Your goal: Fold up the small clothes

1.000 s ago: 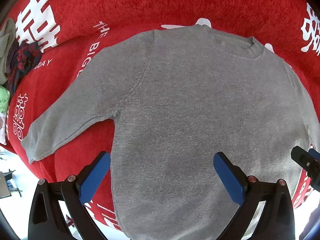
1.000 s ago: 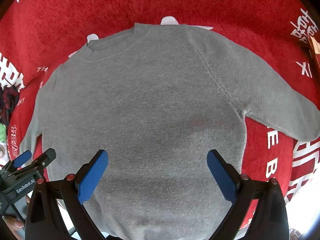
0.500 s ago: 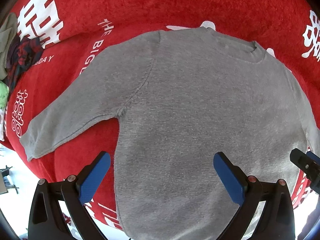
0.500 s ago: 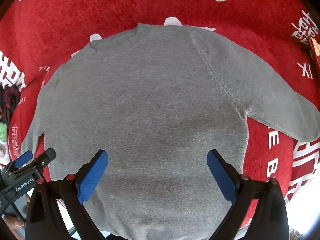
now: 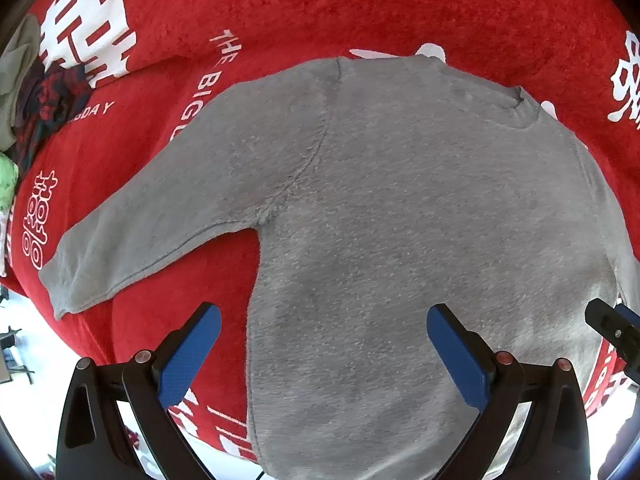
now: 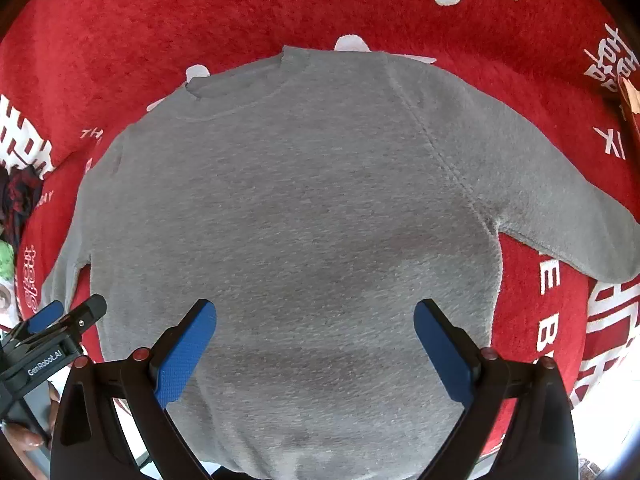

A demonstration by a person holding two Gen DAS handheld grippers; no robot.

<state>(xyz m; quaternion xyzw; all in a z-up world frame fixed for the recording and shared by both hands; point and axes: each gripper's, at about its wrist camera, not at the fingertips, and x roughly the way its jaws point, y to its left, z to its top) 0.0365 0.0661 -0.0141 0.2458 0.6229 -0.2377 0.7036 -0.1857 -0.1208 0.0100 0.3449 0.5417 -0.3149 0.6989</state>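
Grey sweater (image 5: 400,220) lies flat, front up, on red blanket (image 5: 360,12); collar far, hem toward both grippers, long axis straight away from jaws. Left gripper (image 5: 324,344) and right gripper (image 6: 316,340): jaws wide apart, empty, above hem area. Left sleeve (image 5: 140,236) nearer left gripper, right sleeve (image 6: 560,208) nearer right. Likely sleeves fold in first.

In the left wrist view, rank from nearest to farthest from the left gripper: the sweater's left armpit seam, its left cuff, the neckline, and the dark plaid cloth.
From the left gripper:
1. Armpit seam, just ahead, slightly left.
2. Left cuff, out to the left.
3. Neckline, far ahead, right.
4. Dark plaid cloth, far left edge.
The last two are close; the ranking there is tentative.
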